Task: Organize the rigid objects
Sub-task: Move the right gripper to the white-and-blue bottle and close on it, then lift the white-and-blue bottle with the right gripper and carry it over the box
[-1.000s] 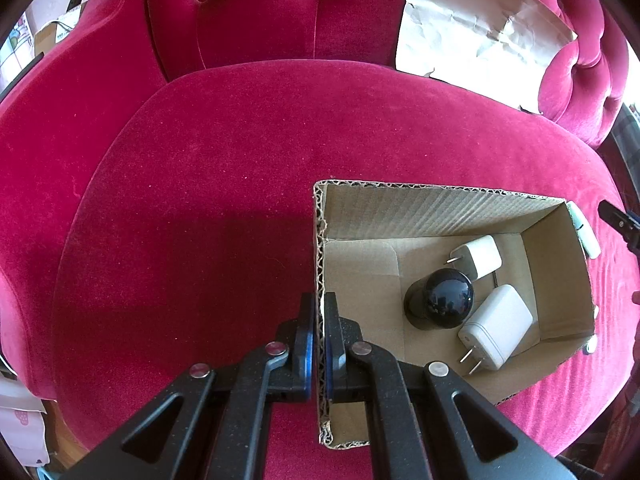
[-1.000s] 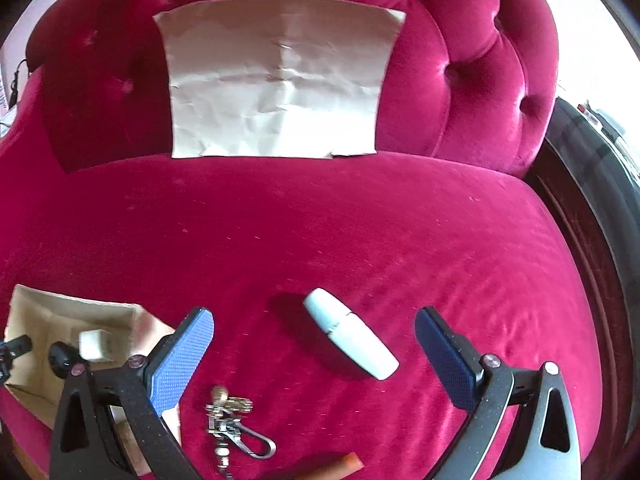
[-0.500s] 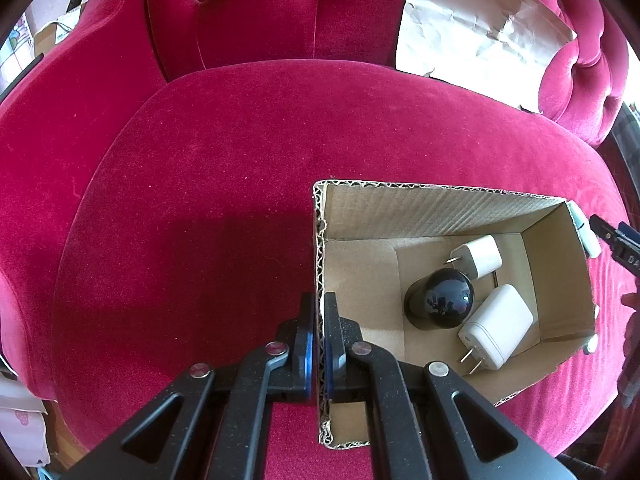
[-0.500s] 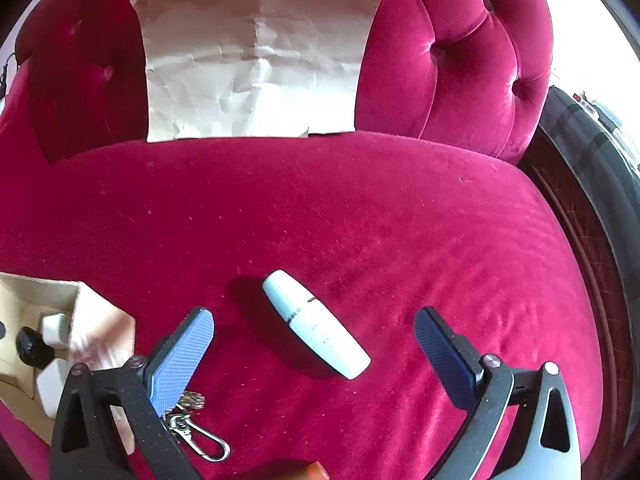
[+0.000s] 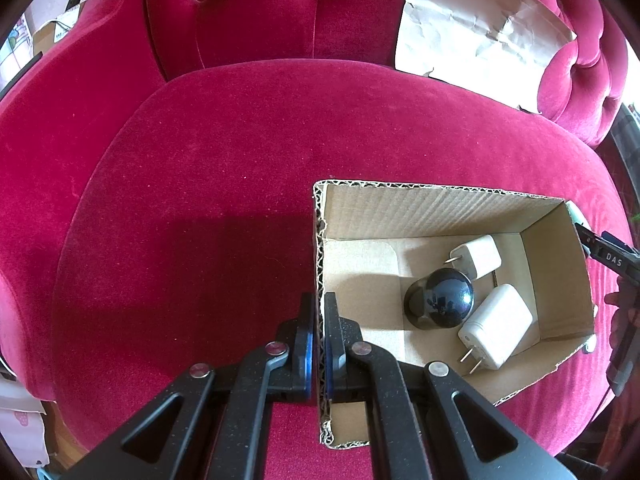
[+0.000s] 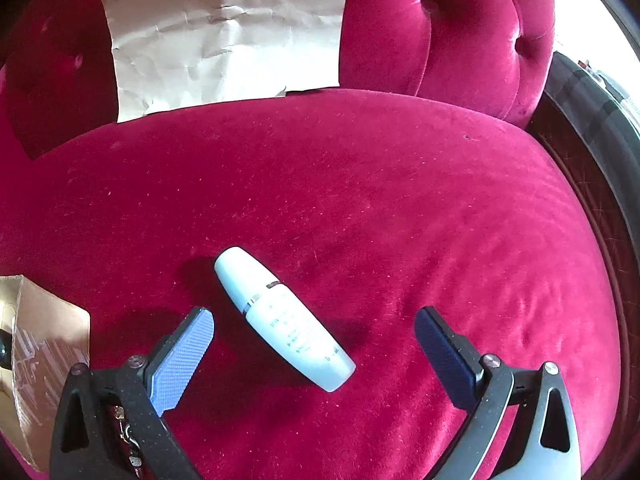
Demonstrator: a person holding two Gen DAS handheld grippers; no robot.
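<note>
My left gripper (image 5: 319, 344) is shut on the left wall of an open cardboard box (image 5: 440, 204) standing on the red velvet seat. In the box lie a black round object (image 5: 444, 300), a small white plug charger (image 5: 478, 256) and a larger white plug charger (image 5: 496, 326). My right gripper (image 6: 314, 344) is open, its fingers on either side of a pale blue-white bottle (image 6: 280, 316) lying slantwise on the seat, not touching it. The bottle's tip (image 5: 576, 214) shows past the box's right wall.
A creased sheet of brown paper (image 6: 224, 32) leans on the tufted backrest. The box corner (image 6: 44, 340) is at my right gripper's left. A key ring with a carabiner (image 6: 124, 432) lies behind the left finger. The seat edge drops off at the right.
My right gripper has moved forward and right, so the bottle now lies between its open fingers. The keys have slipped behind the left finger. The left gripper and box have not moved.
</note>
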